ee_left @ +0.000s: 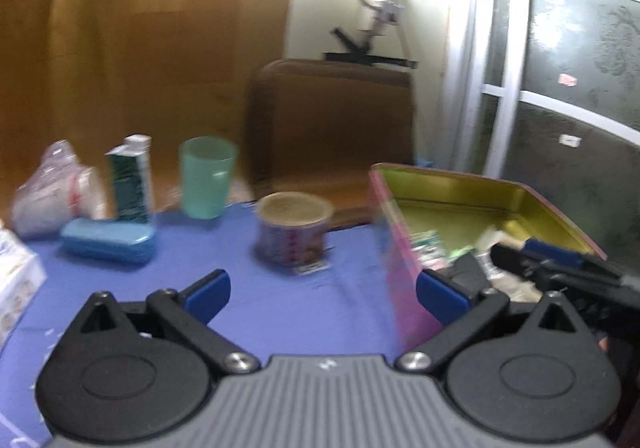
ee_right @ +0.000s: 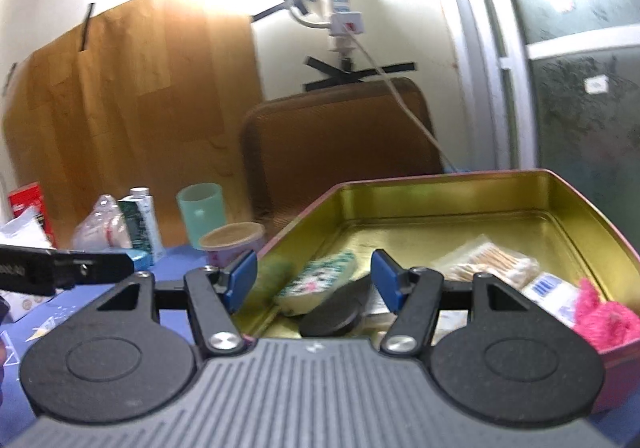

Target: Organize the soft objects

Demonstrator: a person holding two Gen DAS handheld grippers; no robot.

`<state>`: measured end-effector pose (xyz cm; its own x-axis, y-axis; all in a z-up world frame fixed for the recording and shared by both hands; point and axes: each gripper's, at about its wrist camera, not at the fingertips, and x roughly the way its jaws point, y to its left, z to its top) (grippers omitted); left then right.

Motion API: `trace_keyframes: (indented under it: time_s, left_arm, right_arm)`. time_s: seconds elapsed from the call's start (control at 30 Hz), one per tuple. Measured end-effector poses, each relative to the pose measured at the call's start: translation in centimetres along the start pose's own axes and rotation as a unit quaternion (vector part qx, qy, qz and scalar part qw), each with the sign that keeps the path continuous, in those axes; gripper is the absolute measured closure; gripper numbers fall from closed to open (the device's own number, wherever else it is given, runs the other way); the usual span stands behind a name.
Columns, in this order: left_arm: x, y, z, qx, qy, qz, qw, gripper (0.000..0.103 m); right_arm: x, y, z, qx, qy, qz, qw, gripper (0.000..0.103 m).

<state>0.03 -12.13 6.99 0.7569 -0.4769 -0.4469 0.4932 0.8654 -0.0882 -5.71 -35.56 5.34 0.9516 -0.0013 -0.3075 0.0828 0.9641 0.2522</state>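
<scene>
My left gripper point(ee_left: 324, 294) stands wide open over the blue tablecloth point(ee_left: 248, 288) with nothing between its blue pads. Just to its right is an open tin point(ee_left: 460, 192), pink outside and gold inside. My right gripper point(ee_right: 314, 280) is open over the tin's near left corner, its pads pressing on nothing. Inside the tin point(ee_right: 440, 224) lie a green-and-white soft pack point(ee_right: 320, 278), a fuzzy green thing point(ee_right: 276, 271), a black round disc point(ee_right: 332, 314), a bag of cotton swabs point(ee_right: 488, 264), a white-and-blue pack point(ee_right: 552, 292) and a pink fluffy thing point(ee_right: 604, 322).
On the cloth beyond the left gripper stand a small can point(ee_left: 294, 232), a green cup point(ee_left: 206, 176), a green-and-white carton point(ee_left: 132, 180), a blue case point(ee_left: 108, 240) and a crumpled plastic bag point(ee_left: 56, 188). A white box point(ee_left: 16, 276) sits at the left edge. A brown chair back point(ee_left: 332, 120) rises behind the table.
</scene>
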Motion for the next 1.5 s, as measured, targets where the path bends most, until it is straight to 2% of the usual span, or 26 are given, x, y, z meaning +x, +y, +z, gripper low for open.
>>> trace_keyframes:
  time_s: [0.13,0.3,0.47,0.6,0.77,1.1,1.27,1.43,1.5]
  left_arm:
    - [-0.6,3.1,-1.2,-0.015,0.009,0.033,0.9993,0.0]
    - [-1.3,6.3,-2.7,-0.035,0.007,0.081,0.9961,0.0]
    - [-1.9,7.8,-3.9,-0.029,-0.002,0.129,0.9913,0.0]
    - [-1.7,8.4,-4.7,-0.016,0.002,0.161,0.9868,0.0]
    - [-0.8,9.3,-5.3,-0.02,0.031,0.166,0.9854,0.0]
    - [-0.1,12.7,-5.8,-0.095,0.063,0.171,0.9787,0.0]
    - [0.0,13.6,-5.9,-0.123,0.07,0.171,0.9751,0.0]
    - [-0.3,13.8,-6.1,-0.133,0.064,0.169,0.9745,0.0]
    - [-0.4,13.9,-6.1,-0.135,0.063,0.168,0.9746,0.0]
  right_arm:
    - [0.0,2.4,-0.2,-0.028,-0.004,0.03,0.999,0.038]
    - [0.8,5.6,-1.0,-0.055,0.018,0.076,0.995,0.037]
    - [1.5,8.3,-2.3,-0.082,0.049,0.113,0.989,0.036]
    - [2.0,9.6,-3.1,-0.097,0.067,0.128,0.985,0.035]
    - [2.7,10.7,-3.5,-0.108,0.08,0.135,0.982,0.035]
    - [3.9,11.8,-4.4,-0.122,0.103,0.133,0.978,0.035]
    - [5.2,13.1,-4.3,-0.136,0.099,0.132,0.977,0.018]
    - [6.5,14.2,-4.3,-0.128,0.086,0.129,0.98,0.014]
    - [6.7,14.7,-4.4,-0.138,0.095,0.13,0.977,0.012]
